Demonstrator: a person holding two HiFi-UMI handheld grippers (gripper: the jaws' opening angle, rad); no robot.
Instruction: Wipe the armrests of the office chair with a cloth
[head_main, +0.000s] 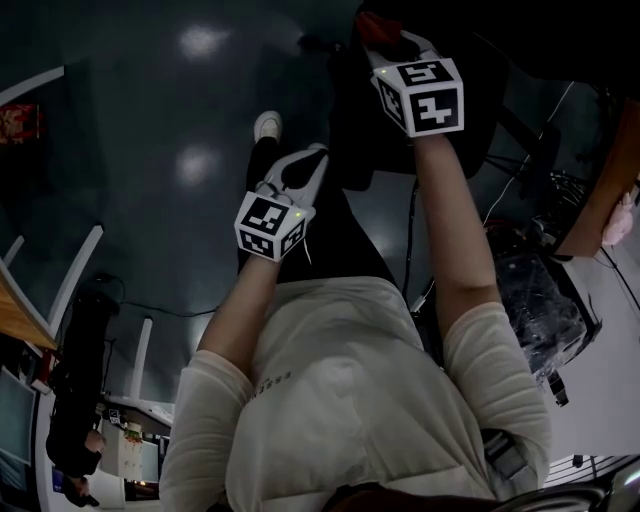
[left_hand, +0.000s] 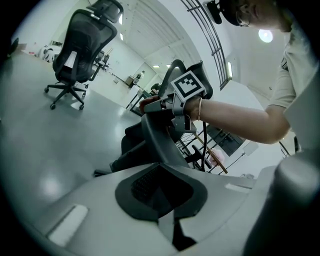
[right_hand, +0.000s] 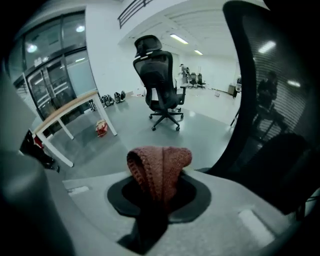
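Note:
My right gripper (head_main: 385, 40) is shut on a folded reddish-brown cloth (right_hand: 160, 167), which sticks up from between its jaws. It hangs close against the black office chair (head_main: 350, 130); the chair's mesh back (right_hand: 270, 90) fills the right of the right gripper view. In the left gripper view the right gripper (left_hand: 165, 107) and the cloth (left_hand: 147, 103) sit at the top of a dark curved part of the chair (left_hand: 157, 140); whether the cloth touches it I cannot tell. My left gripper (head_main: 300, 165) is lower and to the left, shut with nothing in it, a short way from the chair.
A second black office chair (right_hand: 160, 87) stands farther off on the grey floor (left_hand: 45, 145). A white-legged table (right_hand: 65, 112) with a red bag (right_hand: 101, 128) under it is to the left. A desk edge and cables (head_main: 560, 200) lie at the right.

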